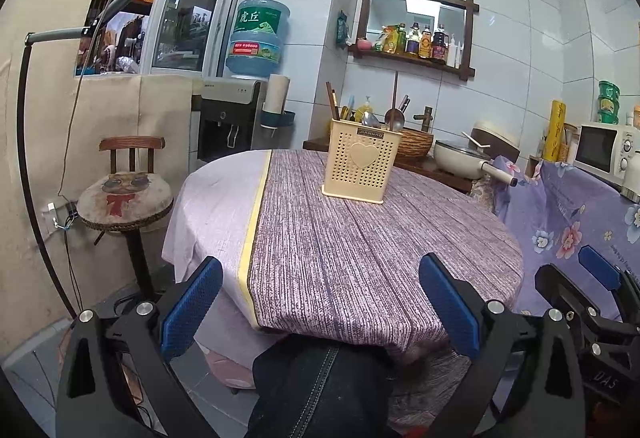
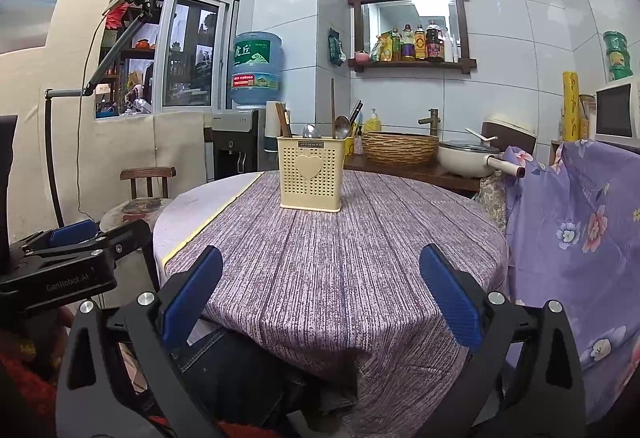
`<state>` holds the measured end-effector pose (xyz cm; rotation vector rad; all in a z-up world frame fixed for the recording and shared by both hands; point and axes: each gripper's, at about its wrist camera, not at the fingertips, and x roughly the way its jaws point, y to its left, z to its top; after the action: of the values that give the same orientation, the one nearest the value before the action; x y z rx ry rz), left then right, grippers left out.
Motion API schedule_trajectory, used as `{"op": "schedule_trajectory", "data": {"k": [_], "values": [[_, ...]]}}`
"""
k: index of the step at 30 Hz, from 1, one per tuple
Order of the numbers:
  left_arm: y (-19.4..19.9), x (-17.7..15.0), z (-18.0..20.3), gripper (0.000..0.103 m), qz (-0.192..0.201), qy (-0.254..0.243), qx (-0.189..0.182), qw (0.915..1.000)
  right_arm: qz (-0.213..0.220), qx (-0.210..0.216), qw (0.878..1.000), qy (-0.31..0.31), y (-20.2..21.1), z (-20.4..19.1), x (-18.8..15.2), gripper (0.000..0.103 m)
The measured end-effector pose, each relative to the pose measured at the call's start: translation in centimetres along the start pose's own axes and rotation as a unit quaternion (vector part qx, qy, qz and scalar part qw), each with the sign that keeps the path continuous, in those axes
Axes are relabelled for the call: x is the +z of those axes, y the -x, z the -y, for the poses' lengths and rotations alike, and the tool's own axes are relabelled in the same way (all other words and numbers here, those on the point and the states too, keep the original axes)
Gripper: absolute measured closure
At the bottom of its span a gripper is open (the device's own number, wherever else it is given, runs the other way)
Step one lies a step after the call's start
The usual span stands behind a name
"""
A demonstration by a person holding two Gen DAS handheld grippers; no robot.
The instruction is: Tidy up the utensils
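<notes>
Over on the far left there was a little round stool point(image 1: 125, 198) with a cartoon cushion, sitting well apart from everything else. Next to it, the left gripper point(image 1: 320, 312) hung low at the near edge of the surface point(image 1: 360, 262), blue pads spread wide with nothing between them. The surface itself was round, covered in a purple striped cloth with a paler strip along its left side. Toward the far middle of it stood the cream utensil holder point(image 2: 311, 174), upright, perforated, with a heart on the front. A few spoons point(image 2: 342, 127) and what looked like chopsticks point(image 2: 283, 123) poked out the top, though the handles blur into the clutter behind, so I couldn't count them. The right gripper point(image 2: 320, 308) sat at the near edge too, jaws also wide apart and holding nothing, just beside the left one. Behind the holder was a woven basket point(image 2: 402, 147), then a white pan point(image 2: 468, 158), and a floral purple sheet point(image 2: 580, 238) draped on the right.
</notes>
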<state>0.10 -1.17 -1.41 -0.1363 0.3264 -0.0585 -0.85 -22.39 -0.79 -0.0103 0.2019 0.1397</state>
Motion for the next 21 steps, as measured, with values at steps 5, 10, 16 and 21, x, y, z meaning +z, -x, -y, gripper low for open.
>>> {"op": "schedule_trajectory", "data": {"k": [5,10,16,21], "values": [[0.03,0.03,-0.22,0.006,0.0,0.003,0.001,1.0,-0.001,-0.001,1.0,0.0,-0.08,0.0,-0.07,0.006],[0.04,0.09,-0.27,0.006,0.0,0.005,0.002,1.0,0.001,-0.003,1.0,0.0,-0.09,0.05,-0.1,0.006],[-0.01,-0.01,-0.28,0.006,0.0,0.004,0.002,1.0,-0.001,-0.005,1.0,0.0,-0.1,0.02,-0.16,0.006],[-0.04,0.0,-0.27,0.006,-0.002,0.006,0.0,1.0,-0.002,-0.005,1.0,0.0,-0.1,-0.01,-0.18,0.006]]}}
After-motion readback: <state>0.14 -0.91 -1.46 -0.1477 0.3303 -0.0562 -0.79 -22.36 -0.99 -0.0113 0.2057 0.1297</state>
